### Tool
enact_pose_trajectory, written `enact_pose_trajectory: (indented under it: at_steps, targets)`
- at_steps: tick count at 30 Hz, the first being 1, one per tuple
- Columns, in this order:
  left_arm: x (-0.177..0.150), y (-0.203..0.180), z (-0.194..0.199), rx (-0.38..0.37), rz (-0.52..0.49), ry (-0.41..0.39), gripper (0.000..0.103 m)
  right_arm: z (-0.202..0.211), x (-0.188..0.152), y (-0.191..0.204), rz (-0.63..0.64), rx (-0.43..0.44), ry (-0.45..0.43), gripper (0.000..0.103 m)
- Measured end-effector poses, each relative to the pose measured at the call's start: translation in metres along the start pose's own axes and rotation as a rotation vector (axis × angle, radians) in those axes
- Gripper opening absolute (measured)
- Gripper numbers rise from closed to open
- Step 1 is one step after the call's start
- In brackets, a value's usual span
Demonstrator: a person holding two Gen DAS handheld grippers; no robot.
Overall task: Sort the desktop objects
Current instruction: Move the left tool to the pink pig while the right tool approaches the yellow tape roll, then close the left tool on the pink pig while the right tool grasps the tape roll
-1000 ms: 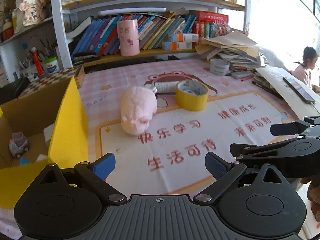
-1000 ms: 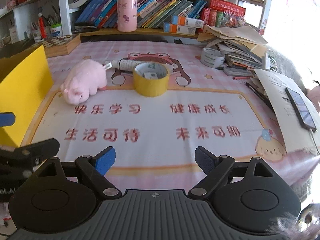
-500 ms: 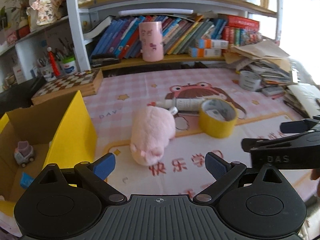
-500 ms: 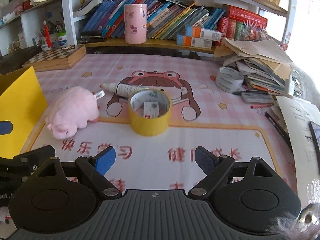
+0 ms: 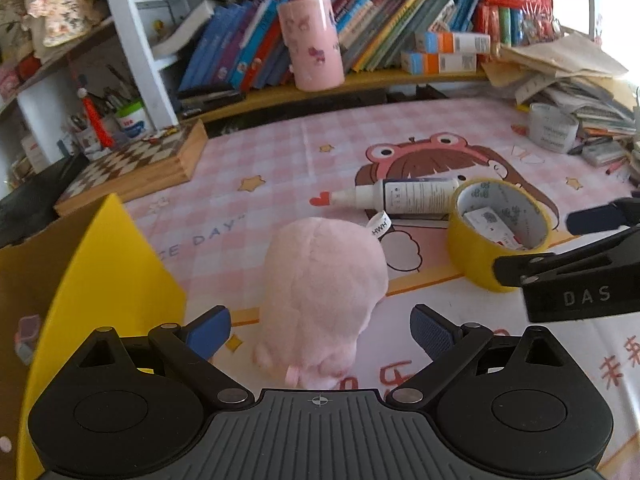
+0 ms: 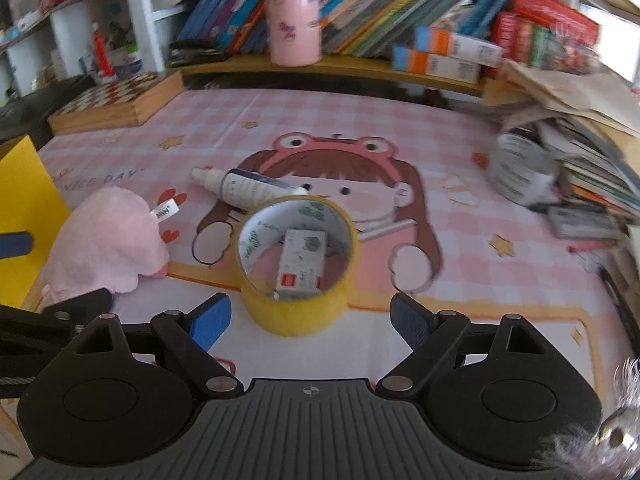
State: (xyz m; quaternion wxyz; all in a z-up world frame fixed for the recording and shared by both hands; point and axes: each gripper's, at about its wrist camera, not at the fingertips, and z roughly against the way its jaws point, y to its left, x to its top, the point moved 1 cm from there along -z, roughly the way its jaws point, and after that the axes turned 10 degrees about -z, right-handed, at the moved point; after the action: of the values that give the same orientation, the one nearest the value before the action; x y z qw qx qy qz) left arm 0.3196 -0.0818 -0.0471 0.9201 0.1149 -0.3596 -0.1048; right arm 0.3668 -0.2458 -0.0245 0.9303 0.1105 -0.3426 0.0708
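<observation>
A pink plush pig [image 5: 320,292] lies on the pink desk mat [image 5: 280,152], between the wide-open fingers of my left gripper [image 5: 320,330], which is empty. It also shows in the right wrist view [image 6: 106,248]. A yellow tape roll [image 6: 296,268] with a small white box [image 6: 302,264] inside it stands just ahead of my right gripper [image 6: 310,320], which is open and empty. The roll also shows in the left wrist view [image 5: 496,232]. A white tube [image 5: 404,196] lies behind the roll, also seen in the right wrist view [image 6: 244,188].
A yellow cardboard box [image 5: 104,264] stands open at the left with a small toy car [image 5: 26,338] inside. A chessboard box [image 5: 128,168], a pink cup [image 5: 312,40] on the bookshelf, a grey tape roll [image 6: 520,168] and stacked papers [image 6: 580,152] ring the mat.
Both grippers have moved forward and lower. The plush pig now sits between my left fingers, and the yellow tape roll is close in front of my right gripper. Both stay open.
</observation>
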Motion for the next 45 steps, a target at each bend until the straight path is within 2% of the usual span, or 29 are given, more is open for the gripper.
enact_pose_trajectory:
  at_steps: [8,13,16,19,23,30,35,45]
  targets:
    - [0.01,0.005,-0.029,-0.006,-0.004,0.034,0.098,-0.033,0.015,0.0,0.032,0.015,0.022,0.086]
    - [0.009,0.011,-0.041,-0.029,0.034,0.047,0.097,-0.046,0.019,0.002,0.06,0.02,0.039,0.085]
    - [0.009,0.013,-0.045,-0.054,0.05,0.045,0.092,-0.052,0.02,0.006,0.081,0.019,0.042,0.083]
    - [0.009,0.013,-0.047,-0.09,0.061,0.045,0.079,-0.055,0.021,0.009,0.099,0.015,0.045,0.083]
    - [0.007,0.015,-0.046,-0.106,0.085,0.041,0.071,-0.057,0.022,0.009,0.122,0.011,0.046,0.081]
    - [0.007,0.025,-0.027,-0.098,0.144,0.007,0.068,-0.045,0.021,0.009,0.11,0.005,0.014,0.08]
    - [0.012,0.031,0.003,-0.105,0.173,-0.068,0.068,-0.023,0.024,0.008,0.082,0.011,-0.03,0.08]
    - [0.004,0.027,0.049,-0.112,0.103,-0.142,0.068,0.028,0.02,0.018,0.066,0.038,-0.119,0.08]
